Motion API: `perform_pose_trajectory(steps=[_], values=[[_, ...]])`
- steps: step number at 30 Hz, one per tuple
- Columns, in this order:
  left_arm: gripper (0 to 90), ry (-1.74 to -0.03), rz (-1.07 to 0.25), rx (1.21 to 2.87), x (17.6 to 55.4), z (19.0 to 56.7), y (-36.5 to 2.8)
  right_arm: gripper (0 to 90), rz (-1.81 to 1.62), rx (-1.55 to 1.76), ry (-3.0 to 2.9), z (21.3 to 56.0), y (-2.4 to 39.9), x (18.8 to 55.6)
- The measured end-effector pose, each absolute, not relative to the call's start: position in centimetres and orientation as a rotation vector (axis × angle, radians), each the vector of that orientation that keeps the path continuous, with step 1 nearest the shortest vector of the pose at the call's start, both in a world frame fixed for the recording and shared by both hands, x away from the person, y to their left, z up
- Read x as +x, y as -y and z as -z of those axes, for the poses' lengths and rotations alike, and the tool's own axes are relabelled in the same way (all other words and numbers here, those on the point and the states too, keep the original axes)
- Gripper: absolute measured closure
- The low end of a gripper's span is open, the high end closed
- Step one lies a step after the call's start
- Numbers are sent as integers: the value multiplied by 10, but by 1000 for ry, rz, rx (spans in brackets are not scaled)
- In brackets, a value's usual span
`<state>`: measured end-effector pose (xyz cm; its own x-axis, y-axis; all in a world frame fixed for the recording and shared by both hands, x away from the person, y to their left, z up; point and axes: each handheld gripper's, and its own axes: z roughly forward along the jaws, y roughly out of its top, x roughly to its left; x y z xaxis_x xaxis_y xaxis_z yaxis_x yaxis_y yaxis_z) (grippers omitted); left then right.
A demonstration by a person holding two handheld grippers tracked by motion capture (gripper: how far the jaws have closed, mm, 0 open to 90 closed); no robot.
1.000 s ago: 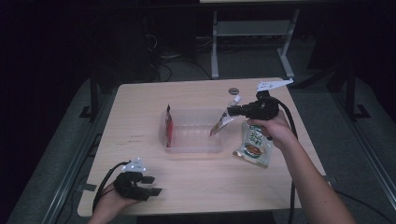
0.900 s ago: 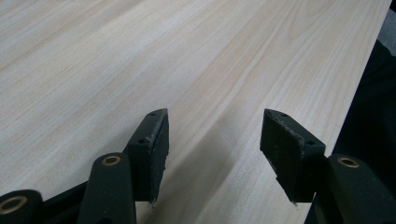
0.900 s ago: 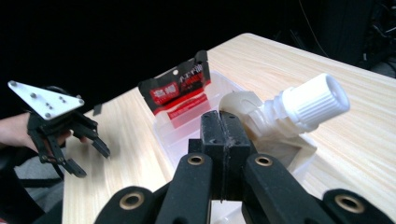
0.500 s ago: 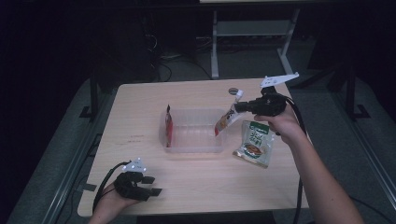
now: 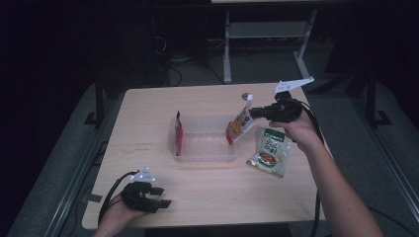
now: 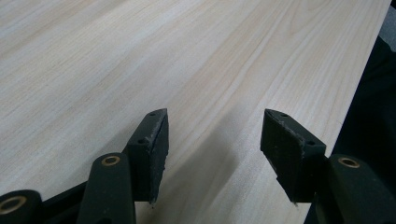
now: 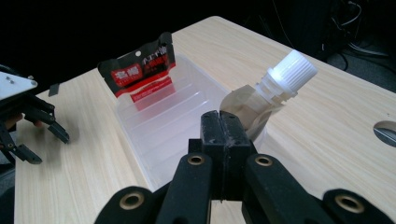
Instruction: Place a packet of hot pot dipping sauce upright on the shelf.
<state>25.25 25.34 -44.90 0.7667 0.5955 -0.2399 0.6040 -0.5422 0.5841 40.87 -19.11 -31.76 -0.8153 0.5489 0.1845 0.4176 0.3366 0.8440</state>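
Note:
A clear plastic bin [image 5: 205,148] sits mid-table. A red packet [image 5: 179,133] leans upright against its left end. My right gripper [image 5: 254,112] is shut on a spouted pouch [image 5: 240,122] and holds it tilted over the bin's right end. In the right gripper view the jaws [image 7: 219,123] pinch the pouch [image 7: 254,105] below its white cap [image 7: 292,70], with the bin [image 7: 154,126] and red packet [image 7: 140,74] beyond. My left gripper [image 5: 160,201] rests near the table's front left corner. It is open over bare wood [image 6: 212,135], nothing between its pads.
A green-and-white food packet [image 5: 269,150] lies flat on the table to the right of the bin, under my right forearm. A round cable hole [image 5: 245,96] sits in the tabletop behind the bin. The table edge [image 6: 359,93] runs close beside the left gripper.
The right gripper has lifted the pouch slightly and drawn it right, from lower in the bin to above its right end. The left gripper has stayed put.

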Motion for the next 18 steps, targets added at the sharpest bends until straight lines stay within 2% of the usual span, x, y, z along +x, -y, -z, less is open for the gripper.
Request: perform_pose_trajectory(steps=[18], values=[[407, -888, 23, 2300, 253, 450, -253, 900, -1452, 837, -2451, 300, 181, 404]])
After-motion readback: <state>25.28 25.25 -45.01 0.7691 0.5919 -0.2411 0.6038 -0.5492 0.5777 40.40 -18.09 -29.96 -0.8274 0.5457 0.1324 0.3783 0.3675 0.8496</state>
